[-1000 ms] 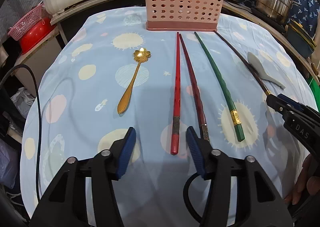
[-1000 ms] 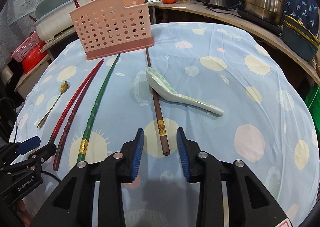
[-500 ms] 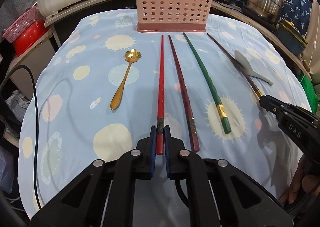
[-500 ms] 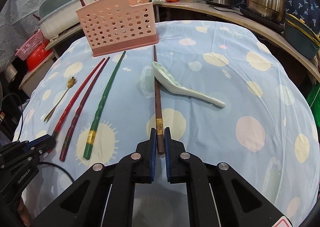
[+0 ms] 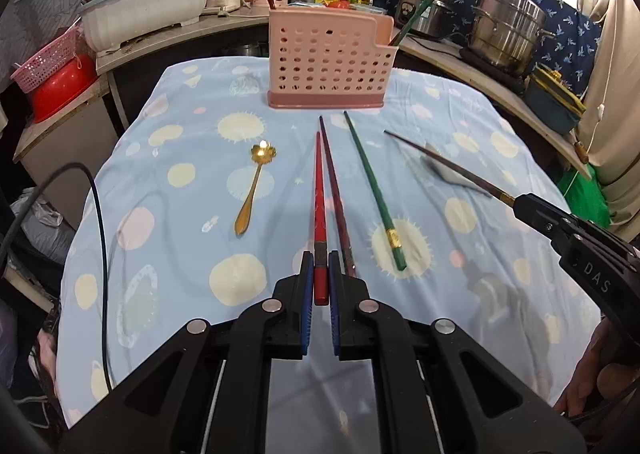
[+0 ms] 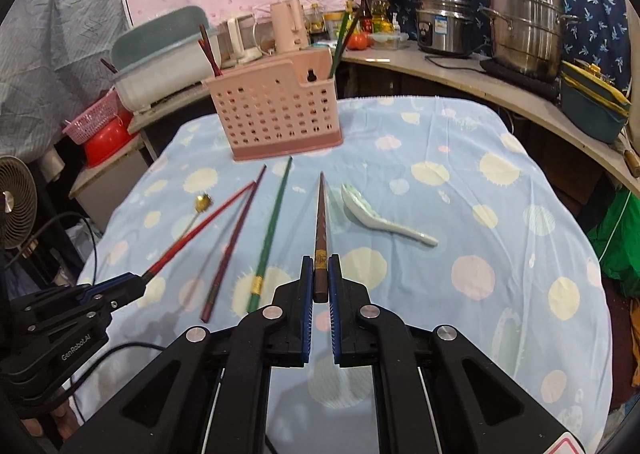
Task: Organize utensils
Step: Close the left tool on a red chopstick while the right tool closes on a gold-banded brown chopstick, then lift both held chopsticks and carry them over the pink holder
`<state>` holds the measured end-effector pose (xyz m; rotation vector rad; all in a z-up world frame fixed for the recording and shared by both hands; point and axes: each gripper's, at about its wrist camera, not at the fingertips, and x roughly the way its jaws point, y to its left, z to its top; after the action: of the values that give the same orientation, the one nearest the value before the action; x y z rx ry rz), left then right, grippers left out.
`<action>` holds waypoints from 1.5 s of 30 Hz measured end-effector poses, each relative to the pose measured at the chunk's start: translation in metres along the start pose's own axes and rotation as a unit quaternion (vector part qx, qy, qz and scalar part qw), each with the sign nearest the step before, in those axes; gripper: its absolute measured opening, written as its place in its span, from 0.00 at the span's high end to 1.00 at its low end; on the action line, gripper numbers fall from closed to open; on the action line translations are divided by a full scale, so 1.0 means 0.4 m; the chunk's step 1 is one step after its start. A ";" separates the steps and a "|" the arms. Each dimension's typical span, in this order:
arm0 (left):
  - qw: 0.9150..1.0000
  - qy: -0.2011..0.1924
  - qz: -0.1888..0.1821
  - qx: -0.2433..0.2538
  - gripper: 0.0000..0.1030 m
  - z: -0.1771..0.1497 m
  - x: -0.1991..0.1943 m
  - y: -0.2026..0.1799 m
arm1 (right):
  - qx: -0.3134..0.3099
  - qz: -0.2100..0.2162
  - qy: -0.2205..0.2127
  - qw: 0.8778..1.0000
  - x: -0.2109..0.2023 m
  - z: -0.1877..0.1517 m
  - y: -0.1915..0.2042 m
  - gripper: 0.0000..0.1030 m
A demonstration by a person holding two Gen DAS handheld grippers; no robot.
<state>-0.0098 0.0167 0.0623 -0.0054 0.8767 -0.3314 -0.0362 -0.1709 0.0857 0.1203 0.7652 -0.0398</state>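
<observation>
My left gripper is shut on the butt of a red chopstick and holds it lifted, tip toward the pink perforated utensil holder. My right gripper is shut on a dark brown chopstick, also lifted off the cloth. On the cloth lie a maroon chopstick, a green chopstick, a gold flower spoon and a white ceramic spoon. The holder has chopsticks standing in it.
The table has a light blue spotted cloth. Behind it a counter carries a white basin, steel pots and bottles. A pink basket and red bowl sit left. A black cable hangs at the left edge.
Both grippers went from open to shut on their chopsticks, then lifted them off the cloth. Both cameras have risen and pulled back from the table.
</observation>
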 end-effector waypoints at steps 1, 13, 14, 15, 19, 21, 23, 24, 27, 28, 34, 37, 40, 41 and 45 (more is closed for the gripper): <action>1.000 -0.003 -0.002 -0.001 0.93 0.008 -0.006 0.002 | -0.002 0.000 -0.004 1.000 -0.008 0.010 0.004 0.93; 0.999 -0.037 -0.005 -0.001 0.93 0.114 -0.071 0.010 | -0.013 0.006 -0.045 0.999 -0.052 0.131 0.024 0.93; 0.999 -0.044 -0.002 0.000 0.93 0.130 -0.079 0.011 | -0.014 0.008 -0.050 0.999 -0.056 0.146 0.027 0.93; 0.999 -0.049 -0.002 -0.001 0.93 0.146 -0.086 0.013 | -0.014 0.012 -0.055 0.998 -0.061 0.166 0.028 0.93; 0.997 -0.074 -0.007 0.001 0.93 0.224 -0.122 0.016 | -0.022 0.019 -0.086 0.996 -0.083 0.255 0.037 0.93; 0.996 -0.085 -0.006 0.006 0.93 0.266 -0.135 0.015 | -0.025 0.024 -0.100 0.994 -0.089 0.296 0.044 0.93; 0.995 -0.097 -0.006 0.010 0.93 0.308 -0.147 0.016 | -0.028 0.026 -0.111 0.993 -0.091 0.334 0.049 0.93; 0.994 -0.105 -0.005 0.013 0.93 0.329 -0.155 0.015 | -0.031 0.025 -0.117 0.992 -0.090 0.353 0.052 0.93; 0.992 -0.126 0.001 0.016 0.93 0.393 -0.174 0.012 | -0.039 0.022 -0.135 0.990 -0.090 0.408 0.063 0.93; 0.991 -0.134 0.002 0.018 0.93 0.419 -0.182 0.011 | -0.039 0.025 -0.139 0.989 -0.090 0.428 0.064 0.93; 0.984 -0.178 0.012 0.019 0.93 0.567 -0.215 0.008 | -0.048 0.026 -0.171 0.984 -0.081 0.559 0.080 0.93; 0.979 -0.202 0.017 0.019 0.93 0.641 -0.223 0.002 | -0.045 0.022 -0.190 0.980 -0.072 0.624 0.083 0.93; 0.975 -0.221 0.019 0.019 0.93 0.707 -0.222 -0.001 | -0.035 0.028 -0.202 0.978 -0.058 0.686 0.084 0.93; 0.974 -0.226 0.020 0.019 0.93 0.729 -0.217 -0.002 | -0.031 0.029 -0.205 0.978 -0.051 0.708 0.083 0.93; 0.972 -0.232 0.029 0.020 0.93 0.796 -0.178 -0.001 | -0.023 0.035 -0.209 0.977 -0.005 0.773 0.091 0.93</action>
<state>0.1882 -0.0045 0.3205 -0.0200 0.4051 -0.2771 0.1783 -0.1727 0.3115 0.0903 0.3410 0.0194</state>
